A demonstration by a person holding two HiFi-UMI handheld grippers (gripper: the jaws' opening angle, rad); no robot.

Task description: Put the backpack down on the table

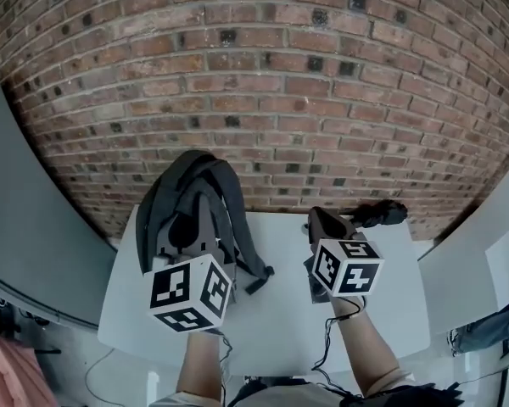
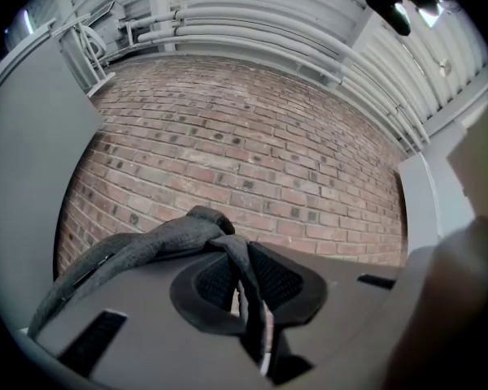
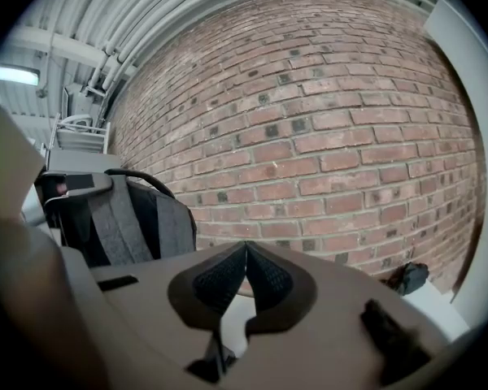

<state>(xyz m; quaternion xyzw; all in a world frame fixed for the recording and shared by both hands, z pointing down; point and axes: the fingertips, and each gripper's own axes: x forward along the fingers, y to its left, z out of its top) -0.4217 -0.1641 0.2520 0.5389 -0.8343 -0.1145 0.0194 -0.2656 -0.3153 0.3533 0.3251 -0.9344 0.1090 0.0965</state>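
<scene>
A grey backpack (image 1: 195,195) stands upright over the left part of the white table (image 1: 280,320), with its bottom hidden behind my left gripper's marker cube. My left gripper (image 1: 187,251) is shut on one of its grey straps (image 2: 146,246). In the left gripper view the strap loops up and runs down between the pads of the left gripper (image 2: 246,292). My right gripper (image 1: 320,220) hovers to the right of the backpack, apart from it. In the right gripper view the right gripper (image 3: 245,256) has its pads touching with nothing between them, and the backpack (image 3: 126,218) shows at the left.
A brick wall (image 1: 263,83) rises right behind the table. A small black object (image 1: 382,213) lies at the table's far right corner and also shows as the black object (image 3: 411,276) in the right gripper view. Grey panels (image 1: 34,219) flank both sides. A loose strap end (image 1: 259,276) trails on the tabletop.
</scene>
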